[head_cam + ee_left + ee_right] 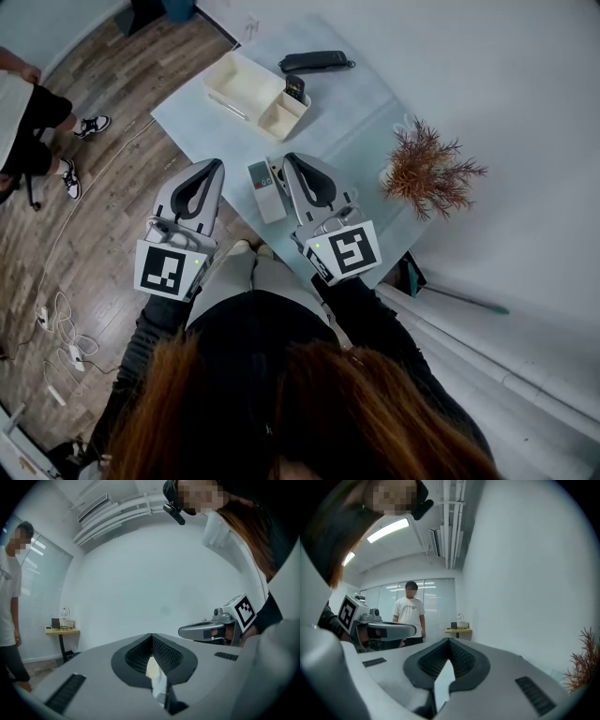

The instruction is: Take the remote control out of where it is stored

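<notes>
Head view: my left tongs [218, 163] and right tongs [288, 157] are both closed and empty, short of the storage box [230, 71] on the counter [352, 117]. A dark remote control [294, 89] stands in the box's small compartment, so I judge the taking-out is not done yet. A pale remote [266, 191] lies on the box's near side, a black case [315, 61] beyond the box; nothing blocks.

Dark remote [295, 89] upright in cream box [236, 79], pale remote [266, 193] flat on table [361, 117]

Left tool [214, 166], right tool [292, 158], seemingly closed.

No legible text or markings
</notes>
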`<state>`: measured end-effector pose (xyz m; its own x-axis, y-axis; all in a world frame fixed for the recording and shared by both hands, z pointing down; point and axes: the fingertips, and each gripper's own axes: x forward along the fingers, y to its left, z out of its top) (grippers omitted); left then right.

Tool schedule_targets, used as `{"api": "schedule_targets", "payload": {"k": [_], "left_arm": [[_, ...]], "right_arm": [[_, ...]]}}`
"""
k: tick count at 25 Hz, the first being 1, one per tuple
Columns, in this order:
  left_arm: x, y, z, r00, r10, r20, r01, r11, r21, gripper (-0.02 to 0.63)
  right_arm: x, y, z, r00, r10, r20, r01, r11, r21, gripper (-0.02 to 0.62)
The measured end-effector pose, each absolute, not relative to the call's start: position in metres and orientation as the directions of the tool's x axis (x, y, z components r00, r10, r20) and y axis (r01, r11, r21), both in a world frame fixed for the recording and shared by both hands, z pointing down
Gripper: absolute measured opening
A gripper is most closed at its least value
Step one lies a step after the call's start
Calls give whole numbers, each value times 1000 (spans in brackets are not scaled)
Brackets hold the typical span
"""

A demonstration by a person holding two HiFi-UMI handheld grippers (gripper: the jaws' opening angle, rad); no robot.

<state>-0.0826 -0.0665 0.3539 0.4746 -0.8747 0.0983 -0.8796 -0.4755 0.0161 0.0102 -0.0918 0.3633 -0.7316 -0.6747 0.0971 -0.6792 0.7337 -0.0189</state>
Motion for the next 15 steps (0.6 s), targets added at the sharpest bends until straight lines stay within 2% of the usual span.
{"api": "schedule_targets", "payload": {"k": [15], "left_arm": [[-85,-66,354,454,-886,95,-889,-458,-14,9]], "right_arm": [[14,-79,349,-711,-700,73,-703,710,-34,15]]}}
